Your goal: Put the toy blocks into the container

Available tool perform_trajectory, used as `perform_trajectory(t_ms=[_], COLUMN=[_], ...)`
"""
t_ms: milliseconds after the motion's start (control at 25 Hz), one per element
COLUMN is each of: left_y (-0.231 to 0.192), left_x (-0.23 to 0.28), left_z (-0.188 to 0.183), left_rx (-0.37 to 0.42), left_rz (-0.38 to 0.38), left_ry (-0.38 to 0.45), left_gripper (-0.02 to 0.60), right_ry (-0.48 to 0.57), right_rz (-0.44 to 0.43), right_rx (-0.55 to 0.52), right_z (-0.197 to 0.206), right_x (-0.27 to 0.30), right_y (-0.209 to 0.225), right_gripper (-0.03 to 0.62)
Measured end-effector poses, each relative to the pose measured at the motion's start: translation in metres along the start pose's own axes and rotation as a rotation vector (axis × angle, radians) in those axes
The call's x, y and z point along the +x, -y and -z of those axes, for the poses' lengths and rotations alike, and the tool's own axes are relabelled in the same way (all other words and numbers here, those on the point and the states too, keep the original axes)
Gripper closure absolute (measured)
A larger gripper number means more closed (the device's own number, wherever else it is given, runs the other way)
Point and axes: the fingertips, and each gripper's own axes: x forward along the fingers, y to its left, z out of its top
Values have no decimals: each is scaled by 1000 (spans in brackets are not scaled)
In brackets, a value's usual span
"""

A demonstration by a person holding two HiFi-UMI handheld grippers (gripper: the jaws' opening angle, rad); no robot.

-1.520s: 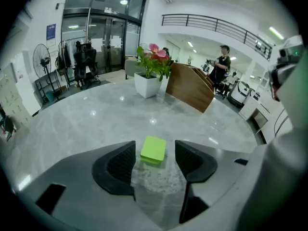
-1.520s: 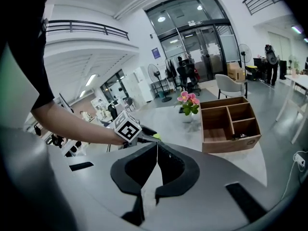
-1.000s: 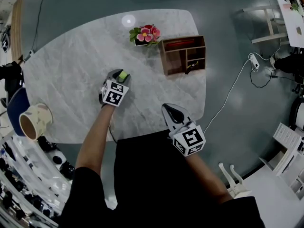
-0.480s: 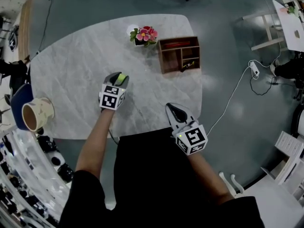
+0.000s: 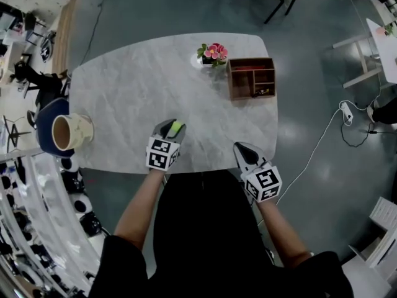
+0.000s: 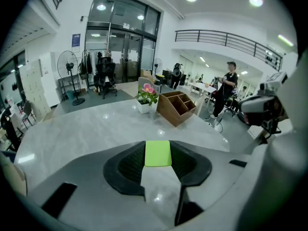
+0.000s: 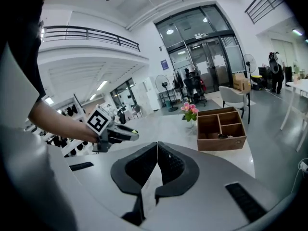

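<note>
A lime-green toy block (image 5: 176,128) sits pinched between the pads of my left gripper (image 5: 171,131), held in the air over the near part of the marble table (image 5: 136,92). In the left gripper view the green block (image 6: 158,153) fills the gap at the gripper (image 6: 158,156) tips. The wooden compartment container (image 5: 251,78) stands at the table's far right, also visible as the container (image 6: 178,107) ahead and the container (image 7: 221,123) to the right. My right gripper (image 5: 244,150) is shut and empty near the table's front edge, its jaws (image 7: 157,148) pressed together.
A small pot of pink flowers (image 5: 214,52) stands just left of the container. A beige mug (image 5: 67,131) rests on a blue chair off the table's left end. A white cable (image 5: 322,138) lies on the floor at right. A person (image 6: 226,88) stands far behind the table.
My left gripper has lifted off the table with the green block still in it and drawn toward the near edge. The right gripper has shifted a little. The head view has swung.
</note>
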Motion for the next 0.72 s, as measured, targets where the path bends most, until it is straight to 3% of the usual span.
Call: perform_trajectory(t_ms=[240, 480, 720], left_y=[0, -41, -92], left_x=[-67, -137, -219], left_z=[25, 51, 96], left_rx=[-60, -129, -213], left_rz=[-33, -98, -156], left_ry=[75, 156, 231], left_gripper=[440, 440, 442], right_ry=[-38, -29, -2], right_rz=[-59, -82, -121], right_rx=[-32, -106, -164], right_z=[12, -8, -20], right_x=[8, 36, 77], right_y=[-40, -87, -175], right_gripper=[594, 594, 594])
